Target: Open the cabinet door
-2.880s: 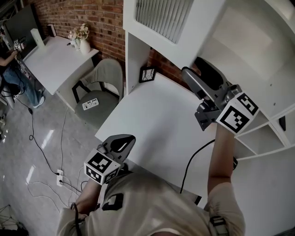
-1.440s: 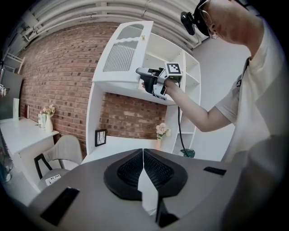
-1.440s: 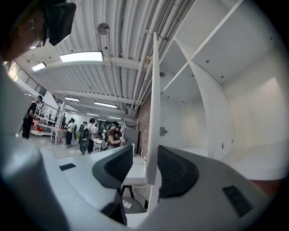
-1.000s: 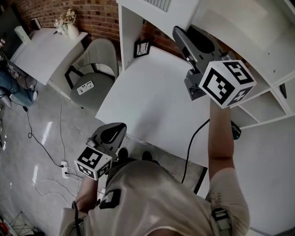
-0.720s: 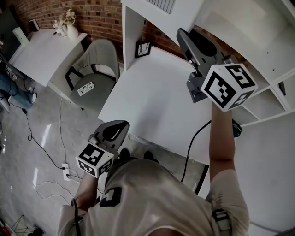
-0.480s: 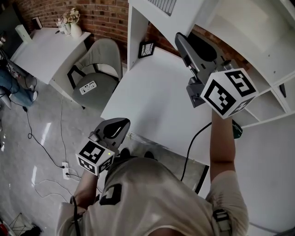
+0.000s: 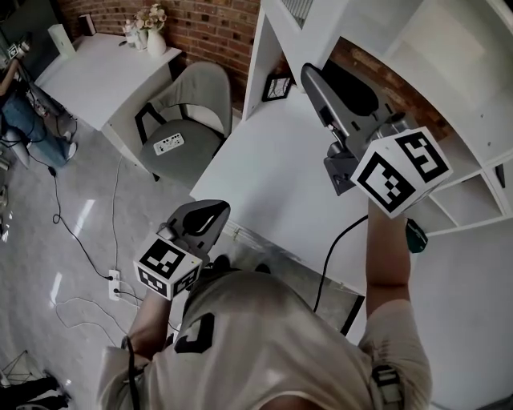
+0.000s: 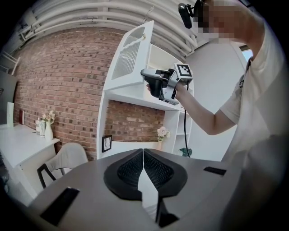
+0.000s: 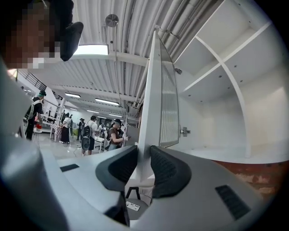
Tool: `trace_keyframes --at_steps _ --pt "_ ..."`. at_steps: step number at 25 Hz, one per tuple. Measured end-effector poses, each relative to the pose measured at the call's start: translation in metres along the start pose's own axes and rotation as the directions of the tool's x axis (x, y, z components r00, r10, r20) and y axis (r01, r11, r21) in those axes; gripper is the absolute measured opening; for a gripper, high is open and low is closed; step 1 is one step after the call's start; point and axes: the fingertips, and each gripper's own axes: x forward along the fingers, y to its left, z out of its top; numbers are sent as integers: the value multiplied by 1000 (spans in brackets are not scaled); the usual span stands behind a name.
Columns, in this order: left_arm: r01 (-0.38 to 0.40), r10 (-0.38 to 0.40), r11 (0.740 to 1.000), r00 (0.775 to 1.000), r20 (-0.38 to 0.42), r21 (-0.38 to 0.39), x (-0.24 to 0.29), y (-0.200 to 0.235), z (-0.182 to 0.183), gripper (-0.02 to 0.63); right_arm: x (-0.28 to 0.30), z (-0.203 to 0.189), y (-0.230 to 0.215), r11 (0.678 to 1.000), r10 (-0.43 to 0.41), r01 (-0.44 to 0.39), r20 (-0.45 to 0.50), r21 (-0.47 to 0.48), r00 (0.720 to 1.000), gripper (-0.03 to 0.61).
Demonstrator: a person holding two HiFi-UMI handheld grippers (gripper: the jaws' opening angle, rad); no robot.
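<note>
The white cabinet door has a slatted panel and stands swung out from the upper cabinet. It also shows in the left gripper view as the cabinet door and at the top of the head view as the cabinet door. My right gripper is raised and level, with the door's free edge between its pads. Its jaws are opening, though the pads still touch the edge. The head view shows the right gripper below the cabinet. My left gripper is shut on nothing, held low by the desk's near edge as the left gripper.
A white desk lies under the cabinet, with a small picture frame at its back. A grey chair stands to its left. Open shelves are on the right. Cables and a power strip lie on the floor.
The right gripper has drawn the door's edge farther out from the cabinet. The left gripper has drifted slightly toward the desk's edge and stayed shut.
</note>
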Motion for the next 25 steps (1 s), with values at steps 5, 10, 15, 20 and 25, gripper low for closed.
trace_keyframes --at_steps 5,10,15,20,25 --pt "-23 23 1000 1000 10 -7 -10 5 -2 18 12 1 19 999 32 -32 13 3 999 110" --pt "-52 53 998 998 22 -20 -22 13 -5 18 27 2 37 998 63 -63 17 -6 998 112" --pt "-81 82 996 996 21 -44 -33 24 -12 18 41 1 51 997 82 -82 29 1 996 111" --pt "-103 105 994 994 38 -47 -44 37 -15 18 58 0 65 996 89 -89 41 -8 995 110" --pt "-125 129 990 991 48 -67 -53 47 -16 18 75 1 78 995 101 -100 40 -25 994 106"
